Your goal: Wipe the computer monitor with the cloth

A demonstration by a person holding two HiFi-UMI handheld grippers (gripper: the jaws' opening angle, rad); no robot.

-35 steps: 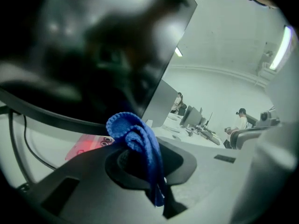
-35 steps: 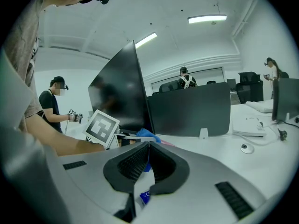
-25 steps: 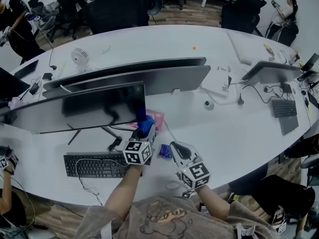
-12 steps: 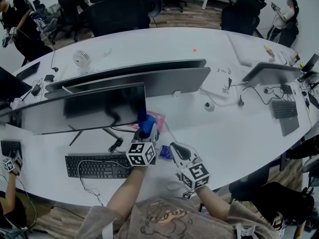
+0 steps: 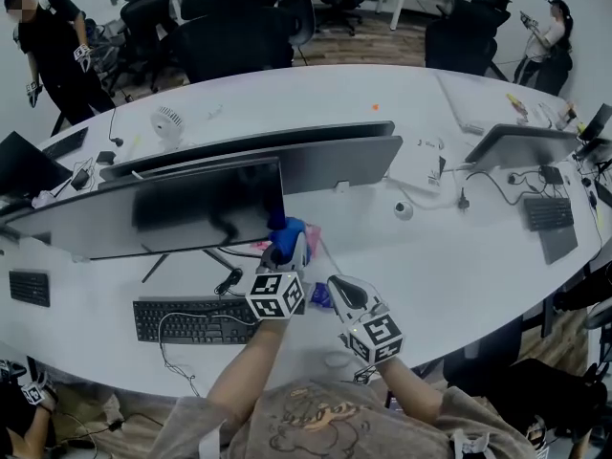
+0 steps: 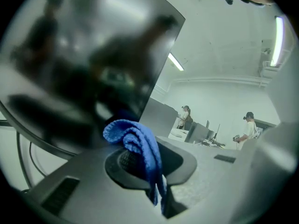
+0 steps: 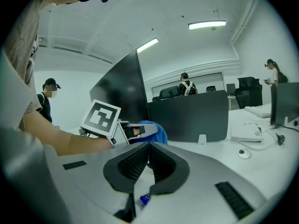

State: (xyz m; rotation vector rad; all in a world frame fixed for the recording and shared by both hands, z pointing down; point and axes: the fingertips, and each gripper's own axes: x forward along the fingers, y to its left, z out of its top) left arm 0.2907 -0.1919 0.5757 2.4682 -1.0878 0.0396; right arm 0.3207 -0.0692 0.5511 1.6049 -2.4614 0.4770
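Note:
The blue cloth (image 5: 286, 232) is bunched in my left gripper (image 5: 284, 249), which is shut on it just below the lower right corner of the dark monitor (image 5: 182, 210). In the left gripper view the cloth (image 6: 138, 146) droops over the jaws, right in front of the blurred monitor screen (image 6: 88, 64). My right gripper (image 5: 340, 290) hovers to the right of the left one, jaws shut with nothing between them. In the right gripper view the left gripper (image 7: 140, 130) with its cloth (image 7: 156, 132) shows beside the monitor's edge (image 7: 124, 90).
A black keyboard (image 5: 191, 318) with a cable lies in front of the monitor. More monitors (image 5: 316, 156) stand behind it. A small blue item (image 5: 319, 296) lies on the white desk (image 5: 459, 256) by my right gripper. People stand at the room's far left and right.
The left gripper with the cloth has stayed near the monitor's lower right corner, barely shifting. The head view has tilted a little. The person at far left has moved.

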